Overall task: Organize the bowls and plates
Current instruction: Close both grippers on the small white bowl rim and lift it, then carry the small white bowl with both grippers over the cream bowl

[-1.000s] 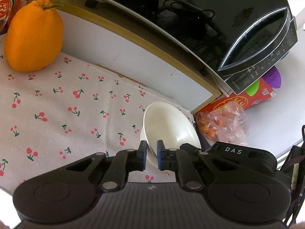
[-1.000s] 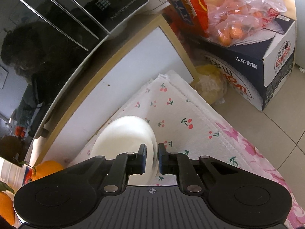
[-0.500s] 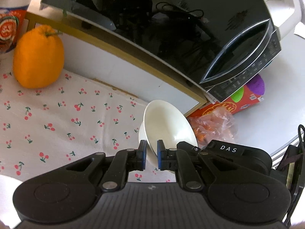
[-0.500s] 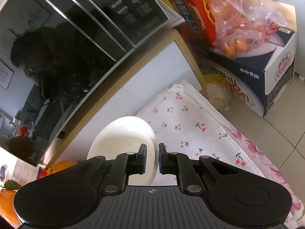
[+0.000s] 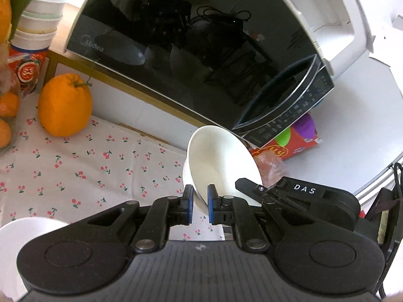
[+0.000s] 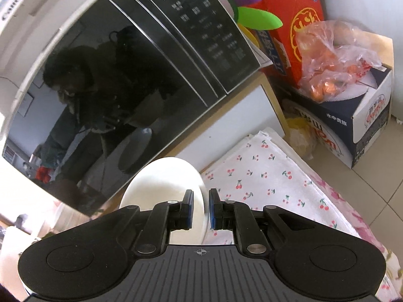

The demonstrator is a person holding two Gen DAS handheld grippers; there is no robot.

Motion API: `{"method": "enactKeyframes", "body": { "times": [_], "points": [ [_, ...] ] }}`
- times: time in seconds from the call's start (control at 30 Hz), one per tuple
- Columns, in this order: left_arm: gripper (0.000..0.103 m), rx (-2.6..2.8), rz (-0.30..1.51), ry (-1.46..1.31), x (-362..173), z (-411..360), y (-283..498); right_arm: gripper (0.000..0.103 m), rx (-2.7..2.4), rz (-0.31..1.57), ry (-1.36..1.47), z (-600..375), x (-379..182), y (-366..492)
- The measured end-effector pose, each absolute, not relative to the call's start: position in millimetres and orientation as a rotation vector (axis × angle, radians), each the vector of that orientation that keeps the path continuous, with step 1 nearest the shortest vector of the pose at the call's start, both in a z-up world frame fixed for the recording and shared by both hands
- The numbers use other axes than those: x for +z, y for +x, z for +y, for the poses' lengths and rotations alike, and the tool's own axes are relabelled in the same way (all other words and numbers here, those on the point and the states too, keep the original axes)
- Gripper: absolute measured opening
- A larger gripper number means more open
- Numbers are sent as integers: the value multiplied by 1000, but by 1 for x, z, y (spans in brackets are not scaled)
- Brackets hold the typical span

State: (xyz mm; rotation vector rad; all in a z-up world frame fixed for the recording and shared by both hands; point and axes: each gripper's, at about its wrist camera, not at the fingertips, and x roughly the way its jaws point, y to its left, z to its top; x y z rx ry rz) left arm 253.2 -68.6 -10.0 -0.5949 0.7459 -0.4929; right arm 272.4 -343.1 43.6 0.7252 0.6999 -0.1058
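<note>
Both the left gripper (image 5: 200, 205) and right gripper (image 6: 201, 207) pinched the white bowl's (image 5: 219, 166) rim, "DAS" lettering (image 5: 304, 188) at three o'clock.

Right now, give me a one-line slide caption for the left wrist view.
Left hand-held gripper pinches the rim of a tilted white bowl above the cherry-print cloth, below the black microwave.

The left gripper (image 5: 200, 202) has its fingers (image 5: 187, 201) pinched on the white bowl (image 5: 221, 161) rim. The right gripper (image 6: 200, 207) clamps the same bowl from the opposite side.
</note>
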Motion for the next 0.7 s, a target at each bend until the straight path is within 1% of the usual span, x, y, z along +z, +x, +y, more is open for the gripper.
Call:
{"method": "enactKeyframes", "body": {
  "times": [0.43, 0.7],
  "points": [
    [10, -508, 748, -556, 31, -56, 203, 13, -76, 668, 788, -338, 96, 210],
    [10, -503, 757, -504, 42, -43, 166, 13, -75, 700, 827, -328, 105, 170]
  ]
}}
